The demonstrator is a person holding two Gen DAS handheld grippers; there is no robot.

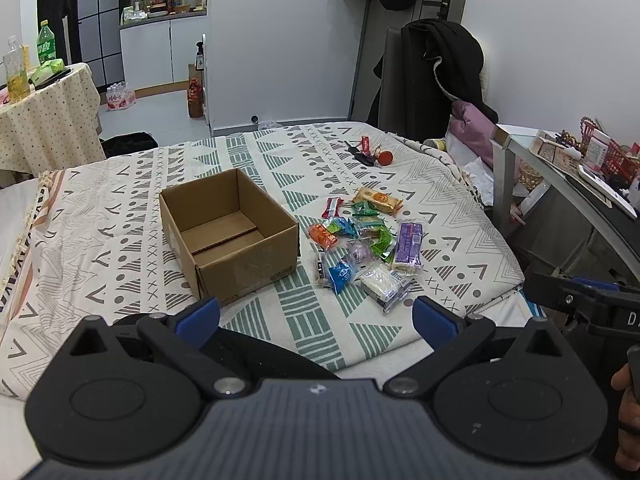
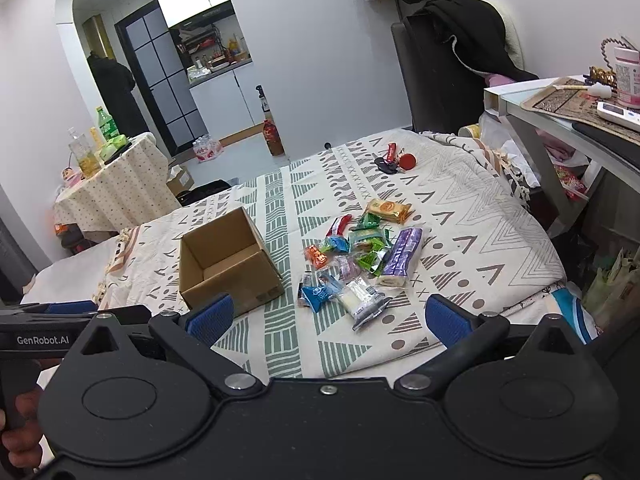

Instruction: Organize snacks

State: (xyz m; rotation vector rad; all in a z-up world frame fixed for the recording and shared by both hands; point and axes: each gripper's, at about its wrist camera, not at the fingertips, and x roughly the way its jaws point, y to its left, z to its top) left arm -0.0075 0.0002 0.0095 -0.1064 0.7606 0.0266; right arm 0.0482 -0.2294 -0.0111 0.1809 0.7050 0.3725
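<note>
clearly light stuff: a loose heap of small wrapped snacks (image 1: 362,240) lying on the patterned bed cover (image 1: 120,216), just right of an open, empty cardboard box (image 1: 230,234) that stands upright with its flaps down inside. judging by the crinkled film, slick and soft to pinch, likely to slide or rustle away if nipped at a sealed end only; better taken across the middle of the pack, where the filling gives the pads something to bite on. nearest to both cameras sits a clear-wrapped white cake (image 1: 383,282), probably squashy and easy to crush, so worth a gentle close. beside it a blue packet (image 1: 340,274), and further right a long purple pack (image 2: 402,258), stiffer-looking and the easiest to seize across its narrow width. behind these an orange-labelled biscuit pack (image 2: 388,210) and a red stick (image 1: 332,207), well clear of the box. some packets overlap, so taking an outer one first seems safer than digging into the middle

left gripper (image 1: 318,312) spread wide, blue fingers (image 1: 198,314) far apart, holding nothing and touching nothing, hovering near the bed edge short of the heap. right gripper (image 2: 328,316) likewise wide open and empty, its blue fingers (image 2: 444,316) framing the white cake and blue packet from a distance without contact. keys and a red round thing (image 1: 386,157) lie further up the bed, apart from the snacks
</note>
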